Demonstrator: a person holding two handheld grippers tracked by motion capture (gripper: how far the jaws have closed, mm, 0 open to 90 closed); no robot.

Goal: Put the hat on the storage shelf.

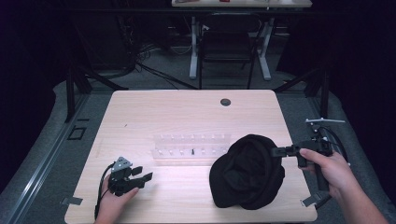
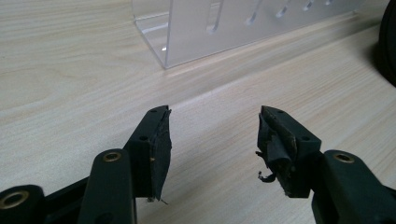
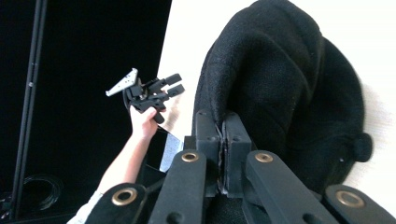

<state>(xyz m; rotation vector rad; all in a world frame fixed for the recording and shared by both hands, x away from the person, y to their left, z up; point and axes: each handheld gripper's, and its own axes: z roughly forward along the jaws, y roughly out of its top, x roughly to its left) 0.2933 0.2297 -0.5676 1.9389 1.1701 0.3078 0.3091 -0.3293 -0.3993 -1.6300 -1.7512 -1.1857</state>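
Where the black cap [image 1: 247, 170] slumps on the right half of the pale wooden tabletop [image 1: 187, 112], the right tongs [image 1: 275, 151] reach in from the right edge and pinch its upper rim. In the right gripper view the two black jaws stand pressed together with a fold of the cap's dark fabric [image 3: 224, 116] caught at their tips, and the rest of the cap hangs away behind them; its lower part looks to rest on the wood, though the dark cloth makes that hard to judge. The right hand [image 1: 327, 170] grips the tool just off the tabletop's right edge.

The left tongs [image 1: 135, 178] lie near the front left of the tabletop, held by the left hand [image 1: 114, 198], well apart from the cap. In the left gripper view their jaws are spread wide with bare wood between them and nothing held; the pads [image 2: 161, 149] look worn and frayed. A clear plastic rack [image 1: 191, 147] stands at the middle of the tabletop, between the two tongs and just beside the cap's left side.
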